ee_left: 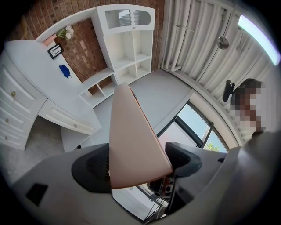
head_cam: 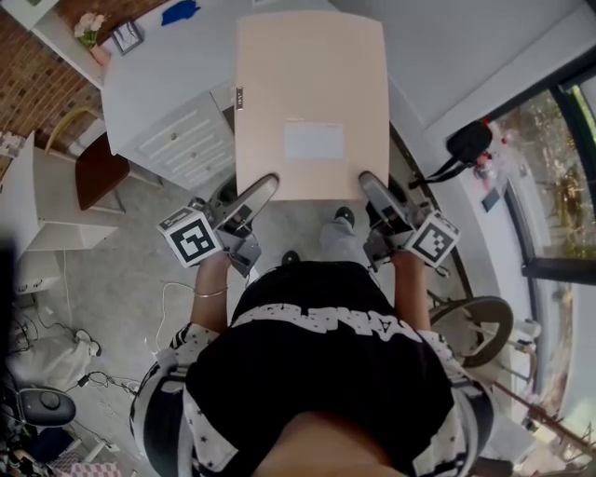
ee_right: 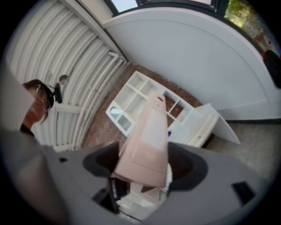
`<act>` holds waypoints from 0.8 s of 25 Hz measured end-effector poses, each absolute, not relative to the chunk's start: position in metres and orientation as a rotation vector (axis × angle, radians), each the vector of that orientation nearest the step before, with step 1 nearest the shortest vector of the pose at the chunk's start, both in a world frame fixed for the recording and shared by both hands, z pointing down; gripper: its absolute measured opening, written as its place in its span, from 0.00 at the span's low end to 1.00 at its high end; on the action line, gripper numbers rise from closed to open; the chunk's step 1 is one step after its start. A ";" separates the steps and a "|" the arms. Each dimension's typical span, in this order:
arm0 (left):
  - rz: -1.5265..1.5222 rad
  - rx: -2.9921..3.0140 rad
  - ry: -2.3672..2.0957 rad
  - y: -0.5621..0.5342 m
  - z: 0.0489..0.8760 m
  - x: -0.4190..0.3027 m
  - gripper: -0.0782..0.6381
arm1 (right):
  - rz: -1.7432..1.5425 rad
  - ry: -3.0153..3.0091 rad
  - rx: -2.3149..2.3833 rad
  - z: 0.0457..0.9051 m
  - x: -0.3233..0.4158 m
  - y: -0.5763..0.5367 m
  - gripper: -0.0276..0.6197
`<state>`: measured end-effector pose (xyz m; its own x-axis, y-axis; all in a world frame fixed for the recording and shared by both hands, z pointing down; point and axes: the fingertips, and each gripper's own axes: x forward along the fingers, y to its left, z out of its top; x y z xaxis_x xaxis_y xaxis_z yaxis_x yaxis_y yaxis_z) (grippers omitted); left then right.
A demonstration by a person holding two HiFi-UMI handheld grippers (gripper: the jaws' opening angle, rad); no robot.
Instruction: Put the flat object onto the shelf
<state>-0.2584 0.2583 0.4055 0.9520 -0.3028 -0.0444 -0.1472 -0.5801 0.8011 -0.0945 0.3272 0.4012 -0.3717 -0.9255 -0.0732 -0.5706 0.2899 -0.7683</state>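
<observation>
A flat pale-pink board [head_cam: 310,98] with a lighter rectangle on it is held up in the air in front of the person. My left gripper [head_cam: 250,207] is shut on its near left corner, my right gripper [head_cam: 377,200] on its near right corner. In the left gripper view the board [ee_left: 129,136] runs edge-on between the jaws of the left gripper [ee_left: 137,169]. The right gripper view shows the board [ee_right: 147,145] clamped in the right gripper [ee_right: 145,169]. A white shelf unit [ee_left: 129,44] stands against the brick wall, also seen behind the board [ee_right: 131,99].
A white desk with drawers [head_cam: 177,116] lies below left, carrying a blue object [head_cam: 179,12] and a framed picture [head_cam: 126,37]. A brown chair [head_cam: 98,172] stands beside it. Windows [head_cam: 559,177] and a black lamp [head_cam: 466,144] are to the right. Cables [head_cam: 56,373] cover the floor at left.
</observation>
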 end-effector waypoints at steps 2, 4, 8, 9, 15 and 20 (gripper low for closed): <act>-0.230 2.201 -0.331 0.254 0.404 -0.258 0.66 | -0.902 2.057 -1.316 0.400 -0.094 0.321 0.60; -0.235 2.203 -0.349 0.250 0.403 -0.257 0.66 | -0.911 2.064 -1.299 0.401 -0.091 0.314 0.60; -0.242 2.204 -0.388 0.240 0.400 -0.250 0.66 | -0.922 2.082 -1.269 0.400 -0.082 0.300 0.60; -0.244 2.204 -0.395 0.238 0.399 -0.248 0.66 | -0.919 2.087 -1.262 0.398 -0.079 0.296 0.60; -0.249 2.211 -0.430 0.221 0.397 -0.230 0.66 | -0.925 2.092 -1.225 0.399 -0.061 0.275 0.60; -0.252 2.208 -0.455 0.210 0.398 -0.217 0.66 | -0.934 2.100 -1.199 0.401 -0.047 0.260 0.60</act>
